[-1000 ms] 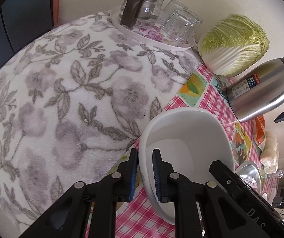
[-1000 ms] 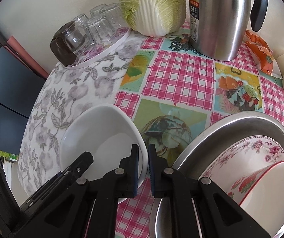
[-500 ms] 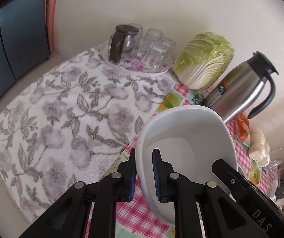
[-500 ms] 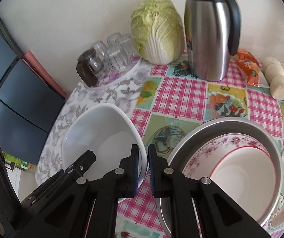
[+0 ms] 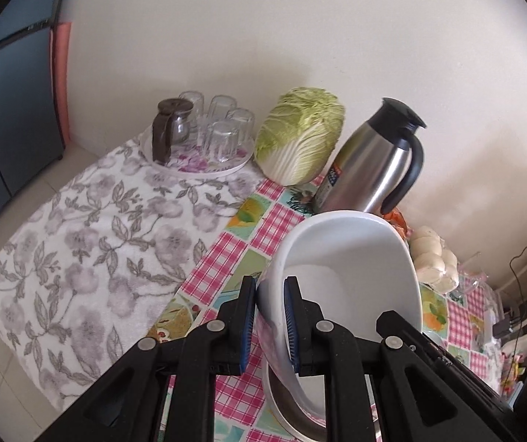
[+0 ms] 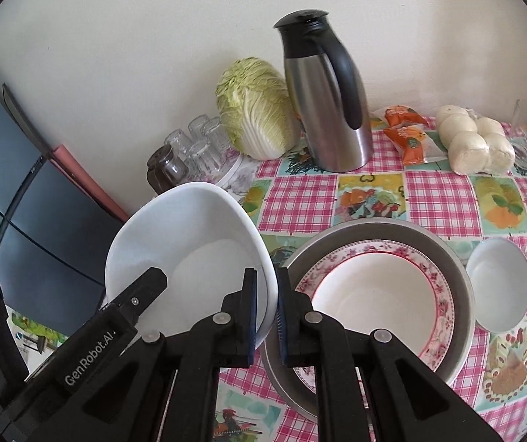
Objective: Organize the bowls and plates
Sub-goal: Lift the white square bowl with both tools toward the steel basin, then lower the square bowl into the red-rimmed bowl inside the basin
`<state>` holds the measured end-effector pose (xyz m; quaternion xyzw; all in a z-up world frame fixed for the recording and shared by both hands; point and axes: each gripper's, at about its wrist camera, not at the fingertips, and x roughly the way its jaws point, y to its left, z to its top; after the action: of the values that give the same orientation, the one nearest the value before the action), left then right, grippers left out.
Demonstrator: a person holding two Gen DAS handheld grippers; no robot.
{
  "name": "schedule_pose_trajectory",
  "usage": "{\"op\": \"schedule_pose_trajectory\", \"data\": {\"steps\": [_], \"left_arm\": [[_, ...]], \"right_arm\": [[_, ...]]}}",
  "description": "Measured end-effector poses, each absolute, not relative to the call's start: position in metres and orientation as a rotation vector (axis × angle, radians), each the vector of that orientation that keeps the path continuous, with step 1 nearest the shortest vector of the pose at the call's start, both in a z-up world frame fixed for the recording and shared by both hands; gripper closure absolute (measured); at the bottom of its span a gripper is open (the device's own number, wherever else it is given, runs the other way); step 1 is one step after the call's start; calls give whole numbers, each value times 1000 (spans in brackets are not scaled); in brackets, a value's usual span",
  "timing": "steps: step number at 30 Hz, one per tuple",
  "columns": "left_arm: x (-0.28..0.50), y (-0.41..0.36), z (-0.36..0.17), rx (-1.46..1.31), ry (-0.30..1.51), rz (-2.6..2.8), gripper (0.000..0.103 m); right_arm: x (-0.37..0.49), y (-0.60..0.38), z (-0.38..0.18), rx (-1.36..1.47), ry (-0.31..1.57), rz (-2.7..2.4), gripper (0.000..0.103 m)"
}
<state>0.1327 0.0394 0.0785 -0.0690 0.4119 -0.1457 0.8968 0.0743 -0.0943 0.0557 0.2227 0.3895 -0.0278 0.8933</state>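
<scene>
A large white bowl (image 5: 351, 258) (image 6: 182, 235) is held in the air, tilted, by both grippers. My left gripper (image 5: 269, 320) is shut on its left rim. My right gripper (image 6: 265, 313) is shut on its right rim. To the right of it, on the checked tablecloth, a metal basin (image 6: 458, 283) holds a floral-rimmed bowl (image 6: 436, 294) with a red-rimmed white bowl (image 6: 381, 294) nested inside. A small white bowl (image 6: 499, 283) sits to the right of the basin.
Along the wall stand a round tray of upturned glasses with a glass jug (image 5: 204, 136), a napa cabbage (image 6: 252, 110), a steel thermos (image 6: 326, 92), orange packets (image 6: 407, 132) and bagged white buns (image 6: 473, 140). A floral cloth (image 5: 90, 243) covers the table's left part.
Both grippers have lifted the white bowl off the table, up and back, and it now hangs tilted beside the metal basin. The views have widened.
</scene>
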Motion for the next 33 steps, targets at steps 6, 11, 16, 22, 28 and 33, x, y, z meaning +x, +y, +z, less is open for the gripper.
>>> {"op": "schedule_pose_trajectory", "data": {"steps": [6,11,16,22,28,33], "left_arm": [[116,11,90,-94,832,-335,85],[102,-12,100,-52,803,-339,85],[88,-29,110,-43,783,-362,85],[71,-52,117,-14,762,-386,85],[57,-72,120,18,749,-407,85],[54,-82,116,28,762,-415,85]], "right_arm": [[47,-118,65,491,747,-95,91],[31,-137,74,503,717,-108,90],[15,-153,82,518,689,-117,90],[-4,-174,83,557,664,-126,89],[-23,-190,86,576,643,-149,89],[-31,-201,80,600,651,-158,89]]}}
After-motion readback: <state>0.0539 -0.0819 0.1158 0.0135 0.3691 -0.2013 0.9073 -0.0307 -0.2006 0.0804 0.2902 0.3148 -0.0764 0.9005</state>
